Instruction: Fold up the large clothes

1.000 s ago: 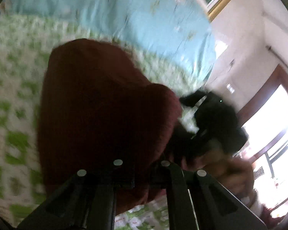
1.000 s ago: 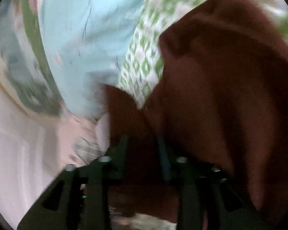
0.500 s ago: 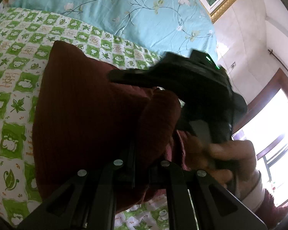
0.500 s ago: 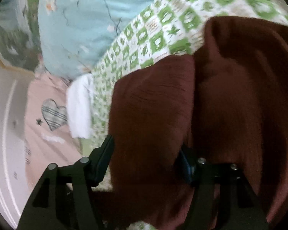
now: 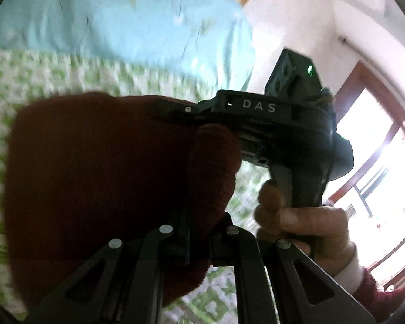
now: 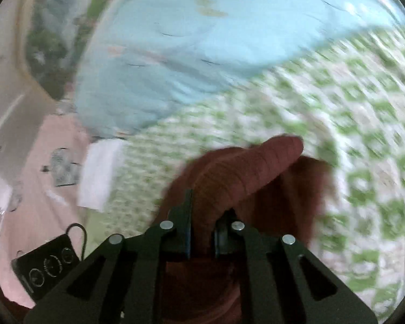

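Observation:
A dark red knit garment [image 5: 94, 178] hangs folded over the green-and-white patterned bed [image 5: 40, 73]. My left gripper [image 5: 199, 232] is shut on its near edge. The right gripper, a black tool [image 5: 270, 124] held in a hand, is close to the right in this view and touches the garment's top edge. In the right wrist view my right gripper [image 6: 202, 224] is shut on a rolled fold of the same red garment [image 6: 243, 172], held above the bed [image 6: 337, 124]. Both views are motion-blurred.
A light blue floral quilt [image 5: 121, 19] lies at the head of the bed, also in the right wrist view [image 6: 202, 40]. A pink cloth [image 6: 40, 189], a white folded item [image 6: 100, 172] and a black device [image 6: 46, 267] lie left. A bright window [image 5: 378, 175] is right.
Both grippers lifted and swung with the garment. The right gripper pulled its fold up off the bulk of the cloth, so the right view now shows mostly bed and quilt.

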